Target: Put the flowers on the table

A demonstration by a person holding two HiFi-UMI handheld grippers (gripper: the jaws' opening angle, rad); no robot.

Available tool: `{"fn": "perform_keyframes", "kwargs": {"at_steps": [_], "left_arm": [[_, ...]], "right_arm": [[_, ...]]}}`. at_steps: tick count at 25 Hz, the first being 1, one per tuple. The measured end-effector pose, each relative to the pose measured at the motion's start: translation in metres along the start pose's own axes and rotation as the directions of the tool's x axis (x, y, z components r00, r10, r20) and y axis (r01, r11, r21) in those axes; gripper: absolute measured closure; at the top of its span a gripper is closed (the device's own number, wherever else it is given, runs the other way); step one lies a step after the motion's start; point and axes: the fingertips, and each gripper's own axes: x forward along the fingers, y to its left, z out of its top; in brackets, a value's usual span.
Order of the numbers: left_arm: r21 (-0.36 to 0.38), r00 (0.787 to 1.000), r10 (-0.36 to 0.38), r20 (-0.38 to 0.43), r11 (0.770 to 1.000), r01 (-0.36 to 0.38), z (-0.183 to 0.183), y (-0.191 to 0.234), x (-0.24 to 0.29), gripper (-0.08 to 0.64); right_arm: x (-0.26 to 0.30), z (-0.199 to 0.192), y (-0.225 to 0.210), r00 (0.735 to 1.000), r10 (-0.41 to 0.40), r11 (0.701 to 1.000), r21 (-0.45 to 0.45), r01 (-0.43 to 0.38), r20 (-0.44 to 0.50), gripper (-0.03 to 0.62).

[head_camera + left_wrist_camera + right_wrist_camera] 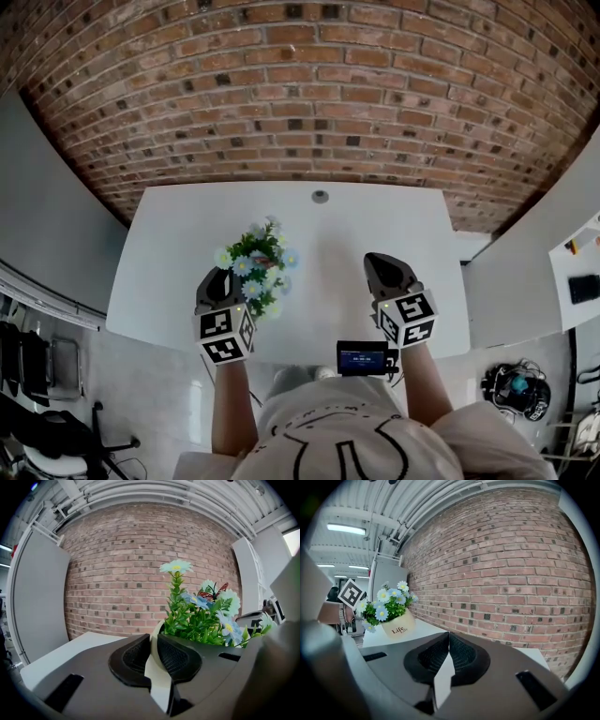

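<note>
White table against brick wall. Flowers over table's front left: blue and white blooms, green leaves, pot hidden under them. Left gripper right against flowers' left side. Right gripper well apart to the right, over bare tabletop, nothing at its tip. Small round disc near table's far edge. Dark screen device at near edge beside right forearm. Grey panel left.
</note>
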Motion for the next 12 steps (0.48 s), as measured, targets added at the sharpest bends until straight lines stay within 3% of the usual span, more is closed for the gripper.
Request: {"fn": "perform_keyframes", "kwargs": {"at_steps": [12], "left_arm": [[0.028, 0.994, -0.101, -0.032, 0.994, 0.101, -0.004, 0.016, 0.049, 0.505]], "right_arm": [[0.031, 0.001, -0.010, 0.994, -0.101, 0.995, 0.009, 0.102, -0.031, 0.578]]}}
